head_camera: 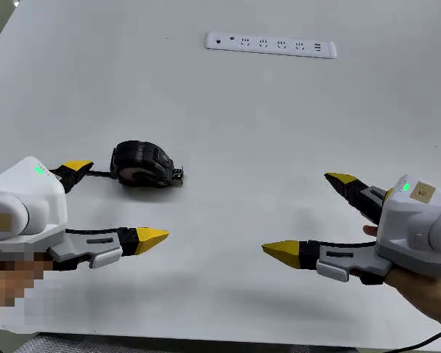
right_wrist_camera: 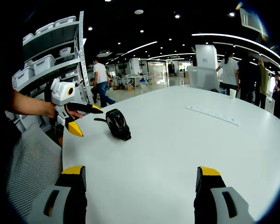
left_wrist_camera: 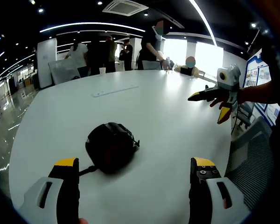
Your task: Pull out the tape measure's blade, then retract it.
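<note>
Task object: The tape measure (head_camera: 143,164) lies on the white table (head_camera: 279,132), left of centre in the head view. It is a dark case with its blade fully wound in.
Blade hook: A small tab is seen at the case's right end in the head view.
Strap: A thin dark cord runs from the case's left end toward the upper jaw tip of the left gripper.
Left gripper (head_camera: 117,200): It is held at lower left in the head view with its jaws spread wide and nothing between them. The case is just beyond the upper jaw and is not touched.
Right gripper (head_camera: 306,213): It is held at lower right in the head view with its jaws wide apart and empty, well apart from the case.
Other item: A power strip (head_camera: 270,44) lies at upper centre.
Step in hand: This is judged to be the approach. Nothing is gripped and the blade is not yet pulled out.
Next move: The case is likely to need steadying by the left gripper. The hook is small and will call for a precise closure of the right jaws, followed by a straight pull away from the case.
</note>
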Demonstrator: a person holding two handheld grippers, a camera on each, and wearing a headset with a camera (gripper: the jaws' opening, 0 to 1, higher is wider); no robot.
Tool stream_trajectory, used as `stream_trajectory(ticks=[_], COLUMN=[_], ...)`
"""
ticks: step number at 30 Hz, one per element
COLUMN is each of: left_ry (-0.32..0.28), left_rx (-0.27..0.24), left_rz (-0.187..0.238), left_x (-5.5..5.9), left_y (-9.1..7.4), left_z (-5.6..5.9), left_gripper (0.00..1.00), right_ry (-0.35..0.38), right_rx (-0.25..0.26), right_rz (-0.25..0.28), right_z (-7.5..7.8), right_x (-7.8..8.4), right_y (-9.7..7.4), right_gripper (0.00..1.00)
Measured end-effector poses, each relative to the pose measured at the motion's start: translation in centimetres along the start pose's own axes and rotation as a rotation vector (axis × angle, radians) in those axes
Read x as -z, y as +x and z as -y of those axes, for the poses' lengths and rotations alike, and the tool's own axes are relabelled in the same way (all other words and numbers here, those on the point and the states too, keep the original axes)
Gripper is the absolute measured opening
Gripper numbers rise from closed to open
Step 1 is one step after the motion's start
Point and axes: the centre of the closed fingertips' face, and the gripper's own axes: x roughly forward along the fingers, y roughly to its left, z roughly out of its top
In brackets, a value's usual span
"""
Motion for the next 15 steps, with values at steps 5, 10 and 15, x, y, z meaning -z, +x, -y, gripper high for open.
stream_trajectory(ticks=[5, 10, 15], left_ry=[-0.006, 0.006, 0.016], left_rx=[0.006, 0.014, 0.024], left_rz=[-0.003, -0.018, -0.031], left_x=[-0.1, 0.1, 0.1], left_y=[0.3, 0.5, 0.8], left_z=[-0.5, -1.0, -1.2], left_gripper=[0.97, 0.96, 0.96], right_ry=[-0.01, -0.024, -0.055], right_rx=[-0.016, -0.03, -0.048], right_rz=[-0.008, -0.018, -0.04], right_z=[-0.1, -0.2, -0.3], right_x=[-0.1, -0.2, 0.1], right_y=[0.4, 0.8, 1.2], right_gripper=[0.99, 0.99, 0.99])
